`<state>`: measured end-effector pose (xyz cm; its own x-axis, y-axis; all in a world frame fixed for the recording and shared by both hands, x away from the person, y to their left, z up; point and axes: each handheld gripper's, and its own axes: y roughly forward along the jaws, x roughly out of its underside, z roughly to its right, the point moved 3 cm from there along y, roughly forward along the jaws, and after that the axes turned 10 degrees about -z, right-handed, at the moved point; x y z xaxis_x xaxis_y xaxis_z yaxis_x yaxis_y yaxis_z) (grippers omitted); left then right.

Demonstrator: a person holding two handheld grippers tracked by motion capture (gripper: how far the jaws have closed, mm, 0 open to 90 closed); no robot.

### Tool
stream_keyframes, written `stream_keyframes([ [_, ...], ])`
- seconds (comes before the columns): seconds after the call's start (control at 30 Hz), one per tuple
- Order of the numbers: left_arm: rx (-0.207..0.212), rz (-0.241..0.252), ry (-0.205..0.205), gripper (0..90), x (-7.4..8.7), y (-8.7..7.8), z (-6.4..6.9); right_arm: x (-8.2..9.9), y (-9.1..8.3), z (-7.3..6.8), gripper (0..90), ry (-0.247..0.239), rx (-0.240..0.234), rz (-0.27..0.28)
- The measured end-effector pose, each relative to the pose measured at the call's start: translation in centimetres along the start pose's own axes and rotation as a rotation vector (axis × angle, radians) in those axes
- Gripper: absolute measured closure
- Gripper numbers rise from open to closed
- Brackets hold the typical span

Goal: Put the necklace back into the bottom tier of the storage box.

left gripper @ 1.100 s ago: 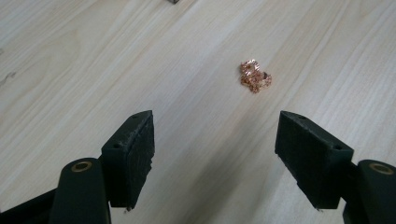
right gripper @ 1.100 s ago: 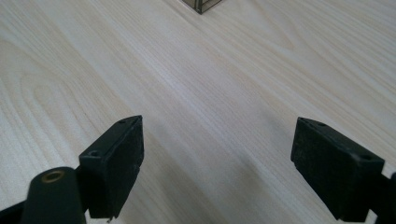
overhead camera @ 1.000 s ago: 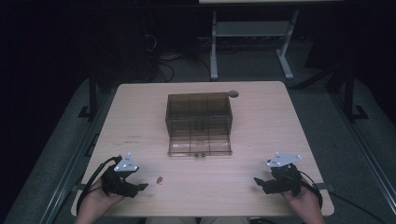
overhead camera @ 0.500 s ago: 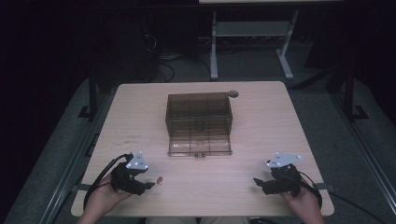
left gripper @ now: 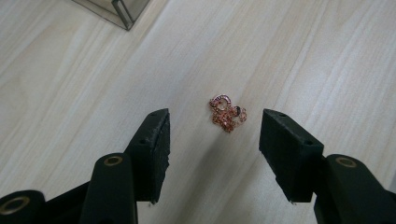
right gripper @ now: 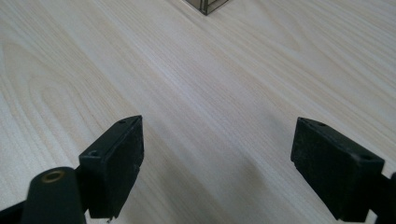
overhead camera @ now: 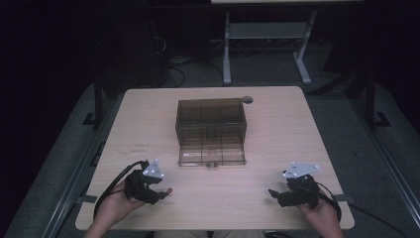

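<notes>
A small tangle of rose-gold jewellery with pink stones [left gripper: 227, 112] lies on the wooden table [overhead camera: 277, 129]. It sits just ahead of my left gripper [left gripper: 215, 135], in line with the gap between the jaws. The jaws have just been closing, but the pads stand apart from the piece on both sides. In the high view the left gripper [overhead camera: 163, 193] lies near the front left edge, with the jewellery [overhead camera: 169, 190] at its tips. My right gripper [overhead camera: 273, 194] rests open at the front right, with bare wood between its jaws [right gripper: 217, 154].
A smoky transparent box with compartments [overhead camera: 210, 124] stands mid-table, its lid folded flat toward me [overhead camera: 212, 157]. One corner of it shows at the top of the left gripper view [left gripper: 122, 8] and of the right gripper view [right gripper: 205, 4]. A round grommet [overhead camera: 247, 99] sits behind the box.
My left gripper has slid to the right, up to the jewellery piece, and its jaws have narrowed. The right gripper has stayed where it was.
</notes>
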<state>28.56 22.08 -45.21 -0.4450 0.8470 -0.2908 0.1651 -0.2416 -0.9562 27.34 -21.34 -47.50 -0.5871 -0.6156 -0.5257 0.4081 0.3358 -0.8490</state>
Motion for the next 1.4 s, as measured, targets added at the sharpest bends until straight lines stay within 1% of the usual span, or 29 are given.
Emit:
stream_keyframes([
  [0.07, 0.004, -0.002, 0.002, 45.1, -0.1, 0.1, 0.0, 0.0, 0.0, 0.0, 16.6, 0.000, 0.000, 0.000],
  [0.1, 0.012, -0.007, 0.009, 46.1, -0.3, 0.4, 0.1, 0.0, 0.0, 0.0, 16.6, -0.003, -0.001, -0.001],
  [0.2, 0.017, -0.016, 0.020, 50.0, -0.6, 0.7, 0.2, 0.0, 0.0, -0.1, 16.6, -0.005, -0.001, -0.003],
  [0.23, 0.017, -0.016, 0.020, 50.5, -0.6, 0.7, 0.2, 0.0, 0.0, -0.1, 16.6, -0.006, 0.000, -0.003],
  [0.27, 0.022, -0.027, 0.022, 51.3, -0.7, 0.9, 0.2, 0.0, 0.0, -0.1, 16.6, -0.003, -0.002, 0.002],
  [0.37, 0.029, -0.031, 0.020, 53.9, -1.0, 1.1, 0.1, 0.0, 0.0, -0.1, 16.6, -0.004, -0.001, 0.000],
  [0.67, 0.025, -0.054, 0.037, 60.4, -1.3, 1.7, 0.3, 0.0, 0.0, -0.1, 16.6, -0.004, -0.001, 0.000],
  [0.77, 0.021, -0.055, 0.042, 62.2, -1.4, 1.9, 0.3, 0.0, 0.0, -0.1, 16.6, -0.005, -0.001, 0.001],
  [0.87, 0.029, -0.063, 0.039, 62.9, -1.6, 2.1, 0.3, -0.1, 0.0, -0.1, 16.6, -0.003, -0.002, 0.003],
  [0.9, 0.028, -0.071, 0.046, 63.8, -1.6, 2.0, 0.3, 0.0, 0.0, -0.1, 16.6, -0.004, -0.002, 0.002],
  [1.0, 0.027, -0.068, 0.046, 67.6, -1.7, 2.1, 0.4, 0.0, 0.0, -0.1, 16.6, -0.004, -0.002, 0.003],
  [1.03, 0.029, -0.069, 0.048, 67.6, -1.7, 2.1, 0.4, -0.1, -0.1, -0.1, 16.6, -0.005, -0.002, 0.001],
  [1.07, 0.030, -0.069, 0.058, 72.1, -1.8, 2.1, 0.4, -0.1, 0.0, -0.1, 16.6, -0.005, -0.002, 0.003],
  [1.13, 0.034, -0.073, 0.051, 76.7, -1.9, 2.1, 0.5, 0.0, -0.1, -0.1, 16.6, -0.005, -0.003, 0.004],
  [1.2, 0.036, -0.076, 0.057, 81.4, -2.0, 2.2, 0.5, 0.0, -0.1, -0.1, 16.6, -0.005, -0.003, 0.004],
  [1.27, 0.037, -0.077, 0.057, 84.3, -2.1, 2.2, 0.6, 0.0, -0.1, -0.1, 16.6, -0.006, -0.003, 0.004],
  [1.4, 0.041, -0.084, 0.057, 85.9, -2.2, 2.2, 0.6, -0.1, -0.1, -0.1, 16.6, -0.004, -0.003, 0.005],
])
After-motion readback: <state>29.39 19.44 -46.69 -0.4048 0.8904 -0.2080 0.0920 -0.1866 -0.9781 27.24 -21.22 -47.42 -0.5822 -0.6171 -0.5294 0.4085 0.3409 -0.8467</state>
